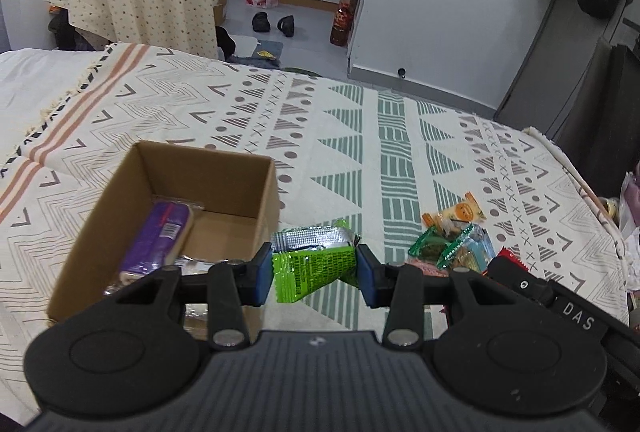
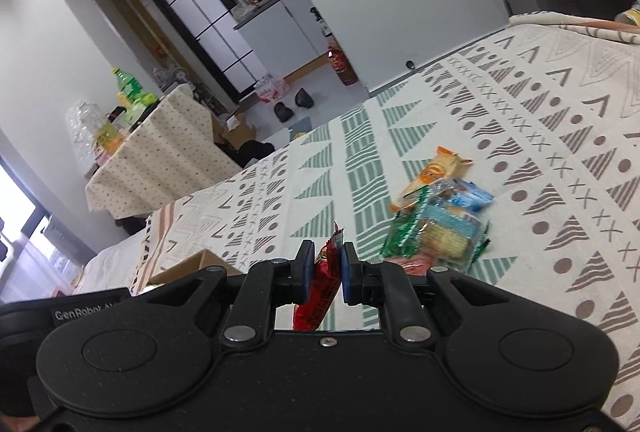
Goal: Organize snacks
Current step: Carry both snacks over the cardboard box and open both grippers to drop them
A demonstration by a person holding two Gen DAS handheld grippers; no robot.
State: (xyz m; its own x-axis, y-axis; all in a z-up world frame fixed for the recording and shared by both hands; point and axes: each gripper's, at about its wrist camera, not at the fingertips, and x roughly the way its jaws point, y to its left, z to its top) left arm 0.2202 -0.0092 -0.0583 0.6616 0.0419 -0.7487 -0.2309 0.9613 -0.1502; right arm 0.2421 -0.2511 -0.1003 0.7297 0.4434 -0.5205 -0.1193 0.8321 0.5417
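Left tongs [image 1: 314, 266] clamped on green packet [image 1: 310, 270] beside cardboard box [image 1: 168, 216]; right tongs [image 2: 325, 270] pinching red packet [image 2: 320, 292].

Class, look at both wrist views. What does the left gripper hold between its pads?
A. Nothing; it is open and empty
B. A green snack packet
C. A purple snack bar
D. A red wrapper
B: in the left wrist view the left gripper has its blue pads pressed on the green snack packet, beside the cardboard box; the red wrapper is in the right gripper.
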